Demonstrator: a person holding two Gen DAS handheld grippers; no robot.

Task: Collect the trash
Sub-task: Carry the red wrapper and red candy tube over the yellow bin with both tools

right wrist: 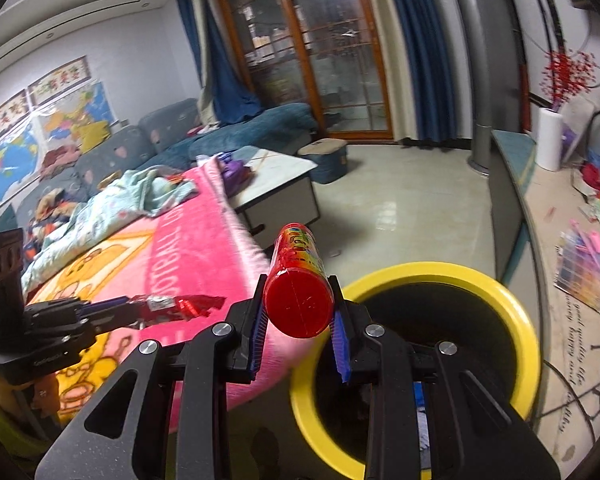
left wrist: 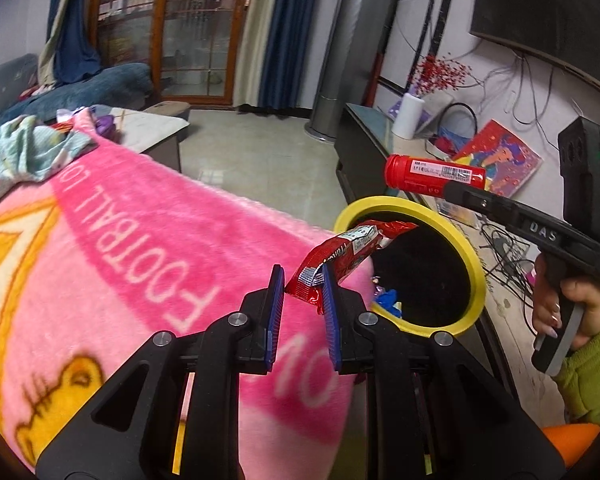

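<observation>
Two pieces of trash were seen from the left wrist view: a red foil wrapper (left wrist: 342,258) and a red cylindrical tube (left wrist: 434,174). The left gripper (left wrist: 302,312) was seen with its ribbed blue pads apart; the wrapper's crimped end lay against the right-hand pad (left wrist: 329,312), though whether it was truly pinched could not be told. The wrapper was judged light, crinkly and limp, best taken at its flat sealed end. Its far end hung over the rim of the yellow bin (left wrist: 466,248), a round container with a dark interior, set just beside a fluffy pink blanket (left wrist: 140,240). The tube was carried above the bin by the right gripper (left wrist: 458,192). From the right wrist view, the right gripper (right wrist: 298,312) was found clamped on the tube (right wrist: 298,280) near its flat base. The tube was judged stiff, smooth and somewhat slippery, so a hold across its round body seemed fitting. The bin (right wrist: 516,320) lay just below and ahead, and the left gripper (right wrist: 136,308) with the wrapper (right wrist: 190,306) was seen over the blanket (right wrist: 188,248).
</observation>
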